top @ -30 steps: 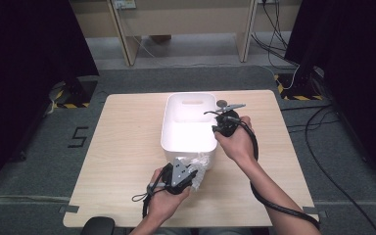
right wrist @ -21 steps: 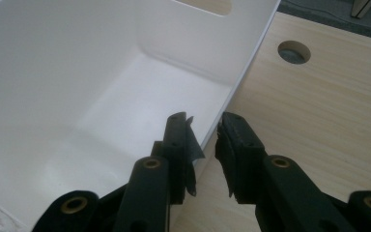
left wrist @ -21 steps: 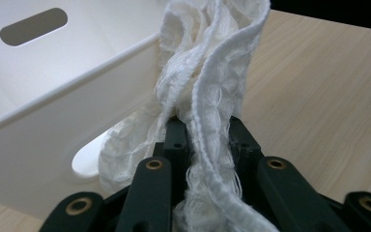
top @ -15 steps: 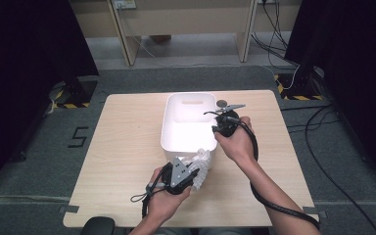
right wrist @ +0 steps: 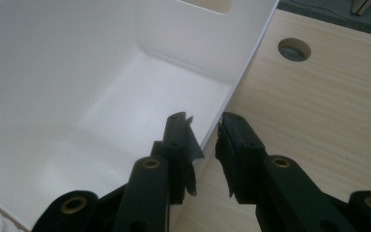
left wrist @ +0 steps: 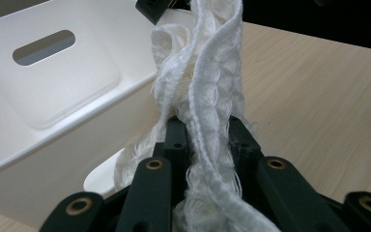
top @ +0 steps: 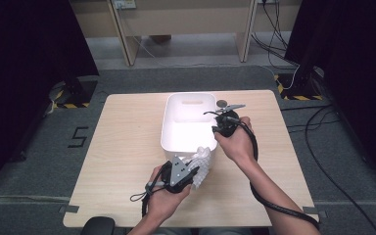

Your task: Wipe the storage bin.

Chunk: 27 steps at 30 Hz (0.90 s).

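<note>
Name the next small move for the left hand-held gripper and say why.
Probably lift the white knitted cloth over the white plastic bin's near rim: the left hand-held gripper grips it just outside, while the right hand-held gripper straddles the side wall.

room: grey carpeted floor (top: 142, 78), evenly lit at centre. black curtains (top: 24, 44) hang at left and right, dark in shadow. table (top: 127, 147): light wood top, rectangular, a round cable hole (top: 222, 103) near its far edge. a "5" marking (top: 78, 137) on the floor left of the table. yellow-and-black hazard tape (top: 293, 95) at far right and far left. pale wooden furniture legs (top: 120, 32) stand beyond. black cables (top: 323, 122) trail over the floor at right. a wall socket (top: 125, 4) at top.
</note>
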{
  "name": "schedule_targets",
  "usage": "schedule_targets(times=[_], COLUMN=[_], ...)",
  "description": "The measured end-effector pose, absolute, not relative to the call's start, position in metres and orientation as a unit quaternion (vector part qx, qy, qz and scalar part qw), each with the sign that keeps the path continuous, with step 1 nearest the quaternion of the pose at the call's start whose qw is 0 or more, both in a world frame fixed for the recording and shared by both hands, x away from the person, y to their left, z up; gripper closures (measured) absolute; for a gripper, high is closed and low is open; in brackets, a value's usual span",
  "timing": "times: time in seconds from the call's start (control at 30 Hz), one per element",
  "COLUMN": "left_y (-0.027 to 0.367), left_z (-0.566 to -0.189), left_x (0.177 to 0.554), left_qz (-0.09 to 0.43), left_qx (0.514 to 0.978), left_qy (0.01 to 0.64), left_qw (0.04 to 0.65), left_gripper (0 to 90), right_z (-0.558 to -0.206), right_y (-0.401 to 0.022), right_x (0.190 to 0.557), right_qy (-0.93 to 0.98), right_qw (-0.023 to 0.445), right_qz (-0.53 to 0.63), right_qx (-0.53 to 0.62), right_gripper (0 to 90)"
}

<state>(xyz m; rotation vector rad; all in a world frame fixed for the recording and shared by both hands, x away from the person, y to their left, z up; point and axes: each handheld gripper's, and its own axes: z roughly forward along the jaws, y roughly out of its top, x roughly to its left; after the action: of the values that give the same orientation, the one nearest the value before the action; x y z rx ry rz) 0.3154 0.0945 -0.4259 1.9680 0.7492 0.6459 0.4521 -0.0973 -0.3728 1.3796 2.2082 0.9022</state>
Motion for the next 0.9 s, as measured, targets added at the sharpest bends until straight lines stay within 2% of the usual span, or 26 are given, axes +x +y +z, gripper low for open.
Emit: schedule_targets(times=[0.9], left_y=[0.08], left_z=[-0.439], left_x=[0.325], left_qz=[0.255], left_qx=[0.809], left_qy=[0.293], left_qw=[0.442], left_gripper=[74.5], right_z=[-0.372], right_y=[-0.096], right_x=[0.452], right_qy=[0.786], right_qw=[0.187], right_qz=[0.317], right_qx=[0.496], right_gripper=[73.1])
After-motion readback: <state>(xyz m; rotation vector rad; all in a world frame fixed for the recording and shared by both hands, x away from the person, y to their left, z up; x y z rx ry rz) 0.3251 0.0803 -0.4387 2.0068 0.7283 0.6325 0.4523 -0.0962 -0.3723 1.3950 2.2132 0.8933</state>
